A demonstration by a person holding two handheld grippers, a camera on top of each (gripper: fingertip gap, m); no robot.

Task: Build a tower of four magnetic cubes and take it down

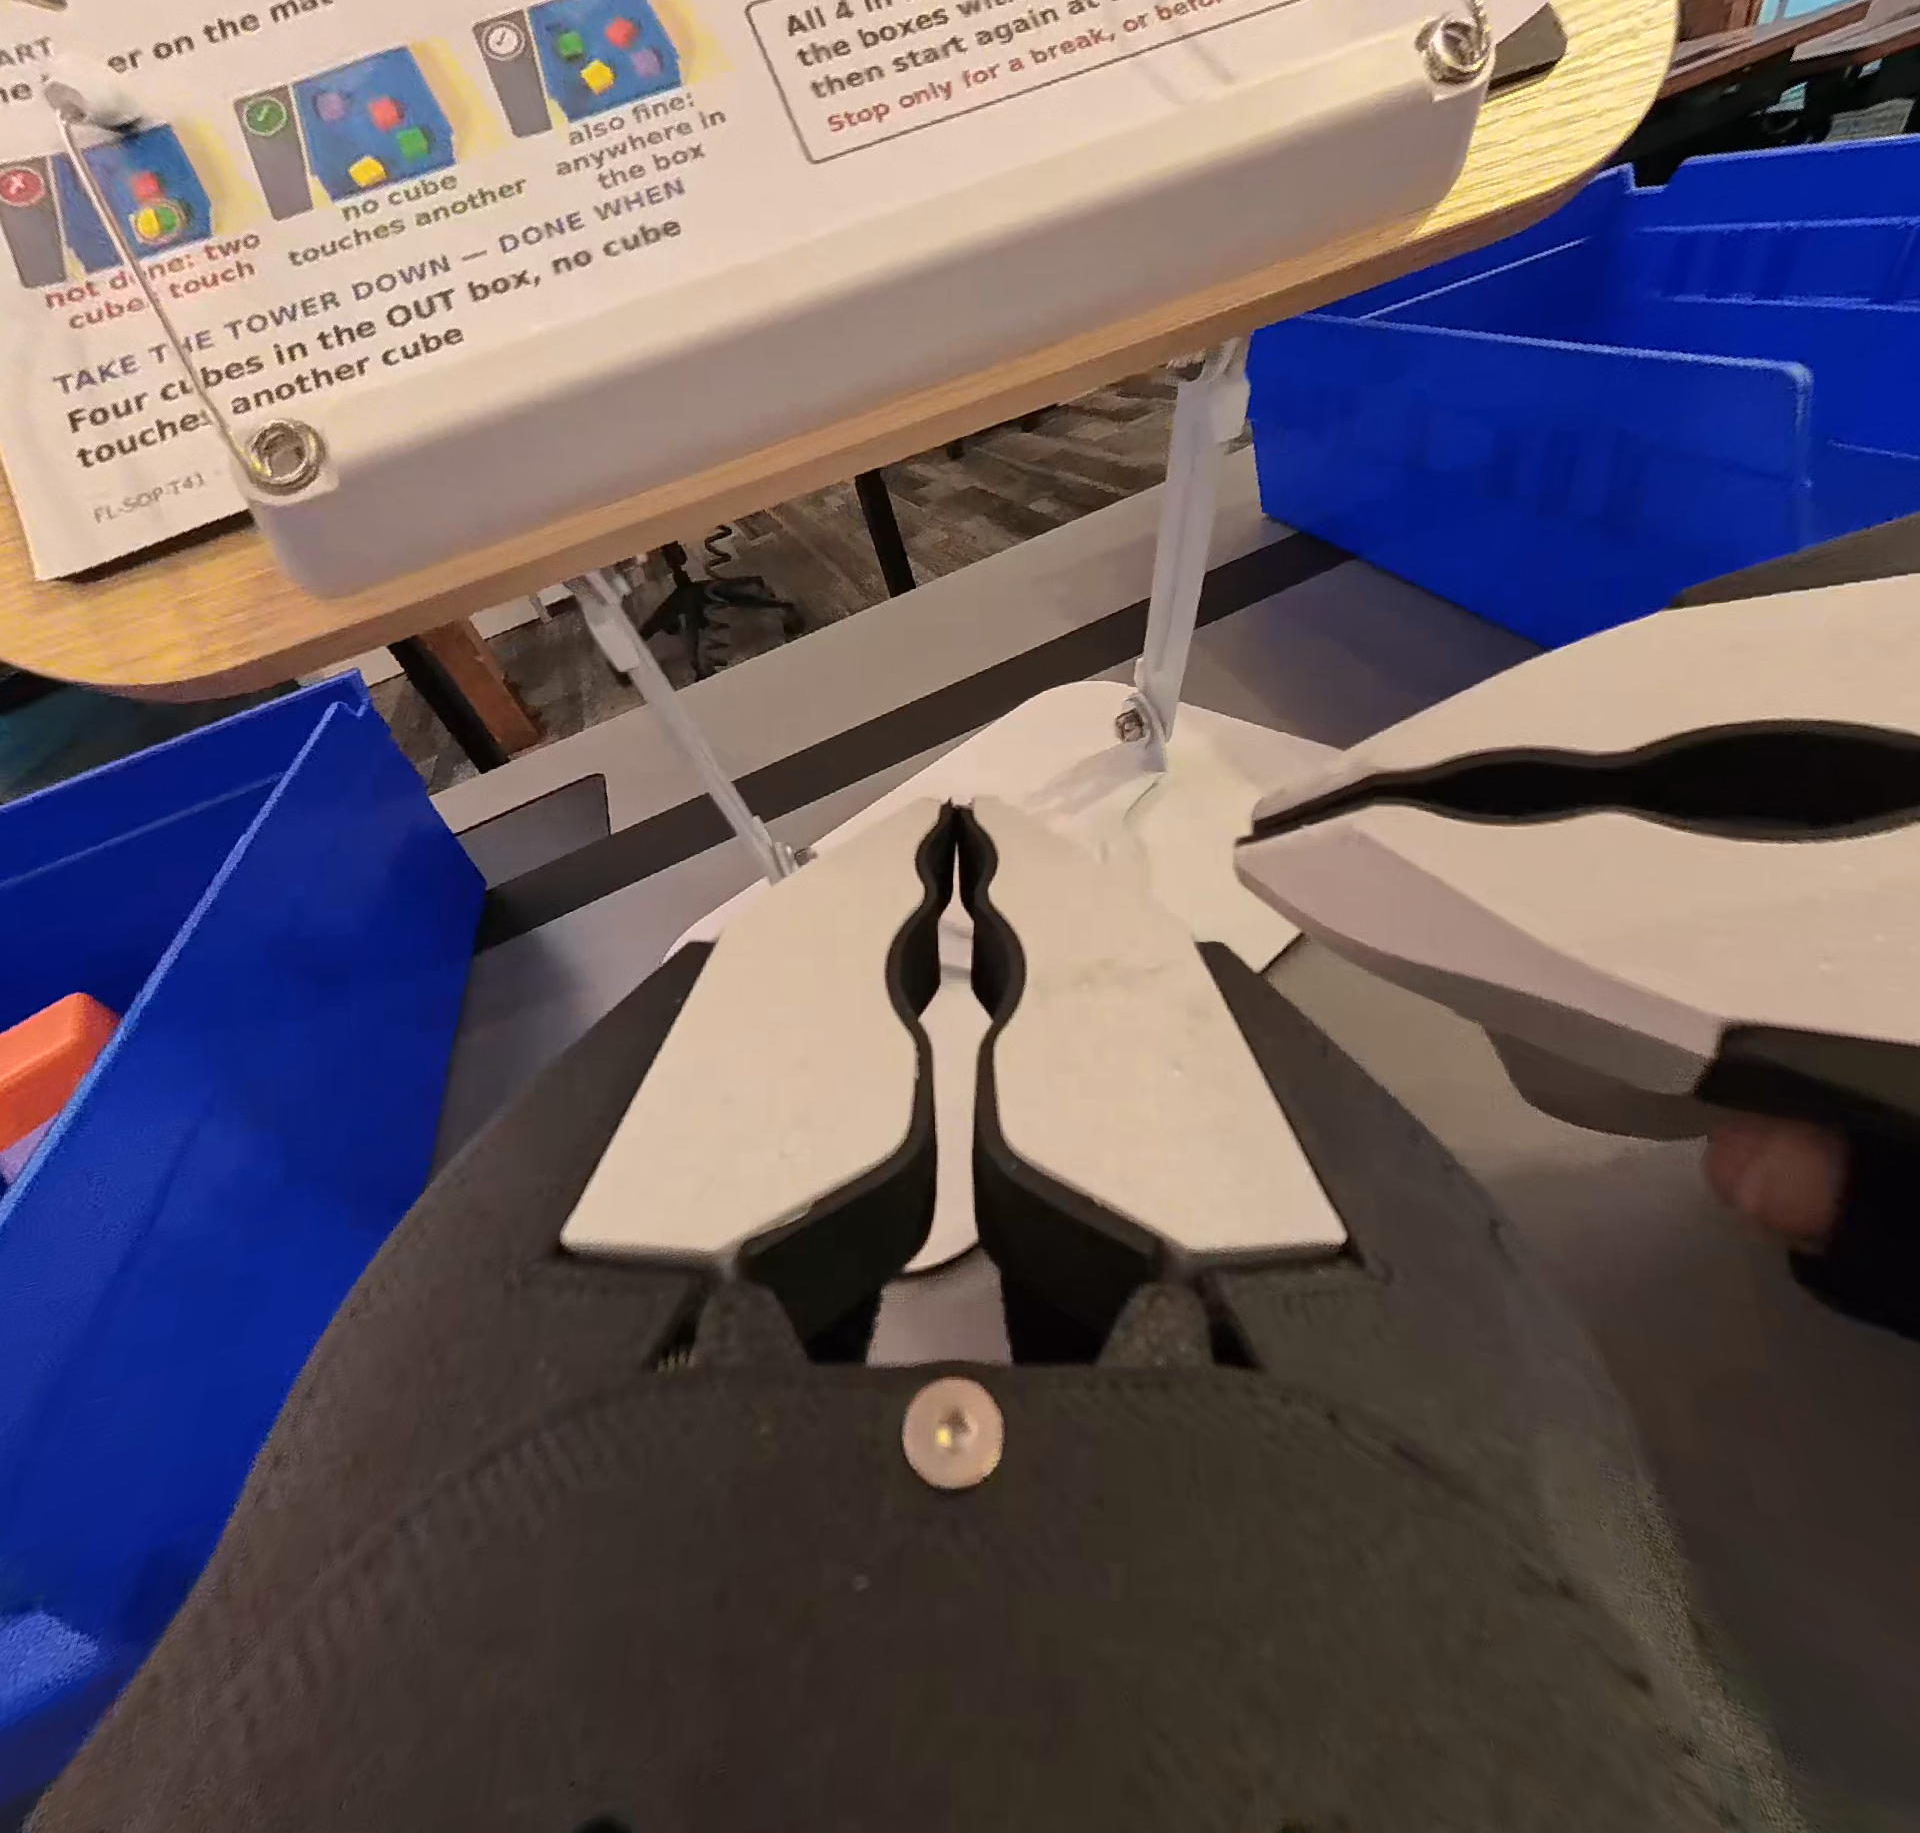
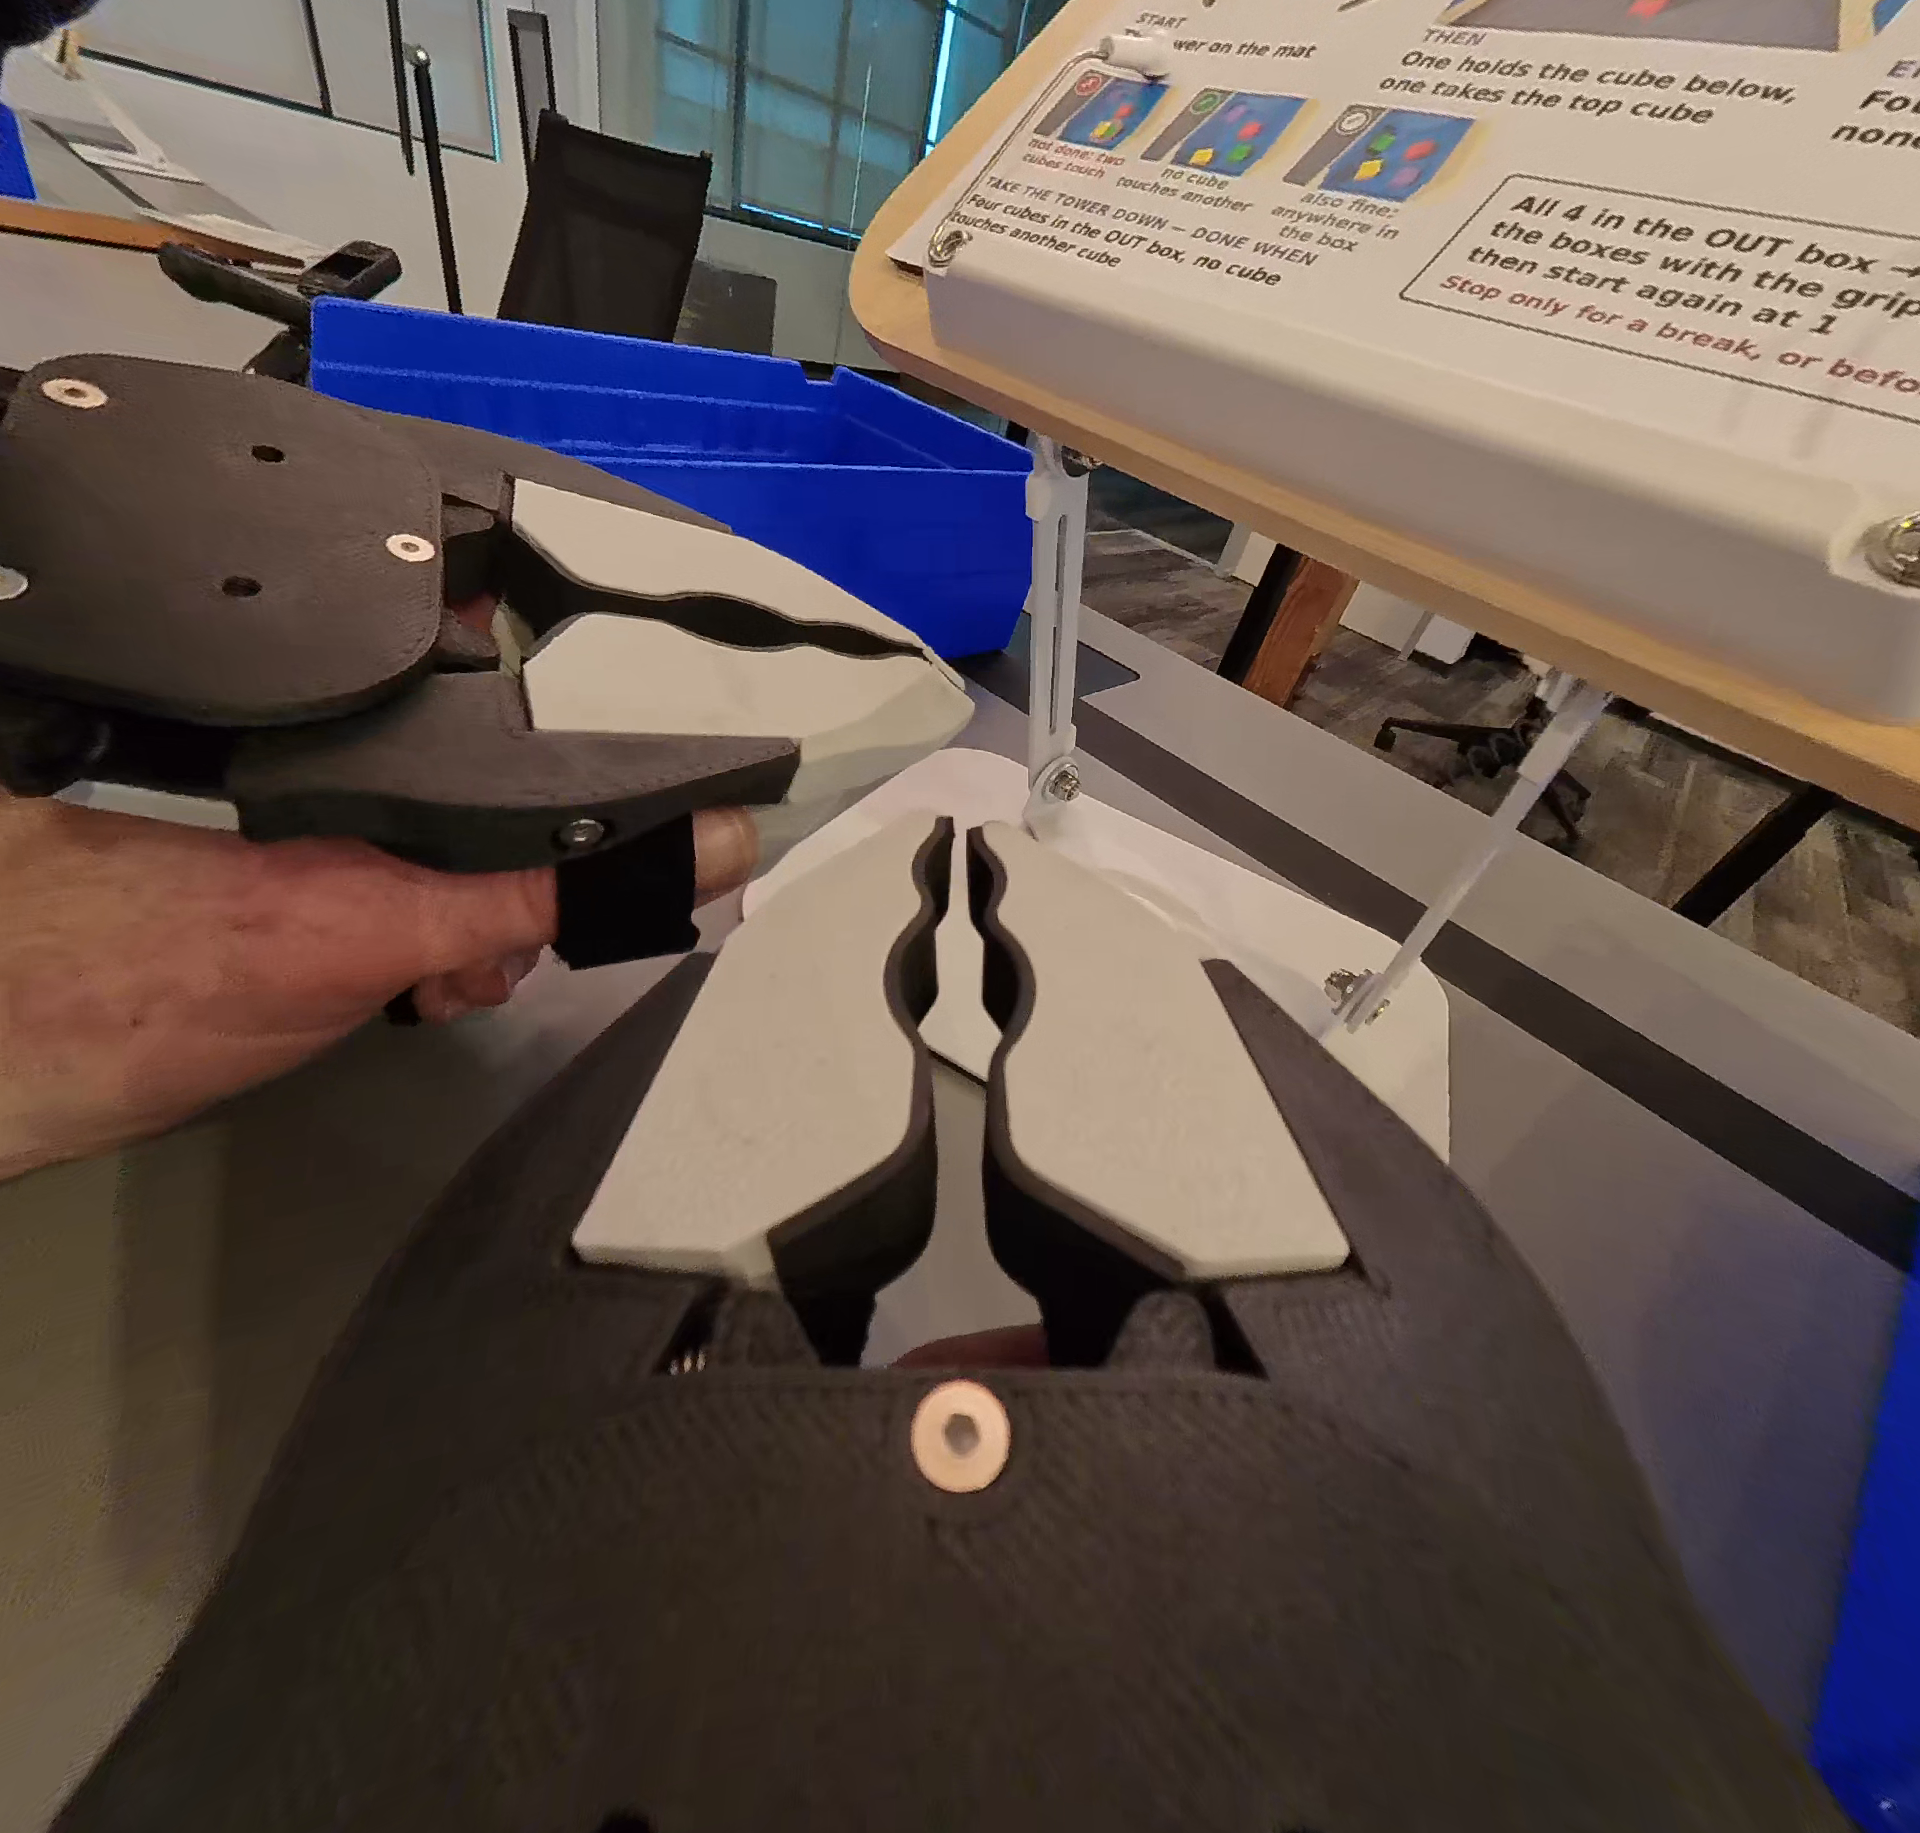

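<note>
My left gripper [image 1: 954, 815] is shut and empty, held above the grey mat [image 1: 1558, 1316] and pointing at the white base of a stand [image 1: 1049, 744]. My right gripper [image 2: 958, 833] is shut and empty, beside it over the same base [image 2: 1392, 1045]. Each shows in the other's view: the right gripper [image 1: 1252, 833] at right, the left gripper [image 2: 935, 656] at left, held by a hand [image 2: 208, 942]. An orange cube [image 1: 47, 1061] lies in the blue box [image 1: 239, 1004] at left, with a purple one partly hidden below it. No tower is in view.
A tilted board with an instruction sheet [image 1: 727, 173] on thin white legs [image 1: 1174, 578] overhangs the grippers; it also shows in the right wrist view [image 2: 1455, 277]. A second blue box [image 1: 1579, 453] stands at right. A chair [image 2: 603, 235] stands beyond the table. The gap from one gripper's tips to the other's is roughly 5 centimetres. It is some 35 centimetres from my left tips to the orange cube [image 1: 47, 1061].
</note>
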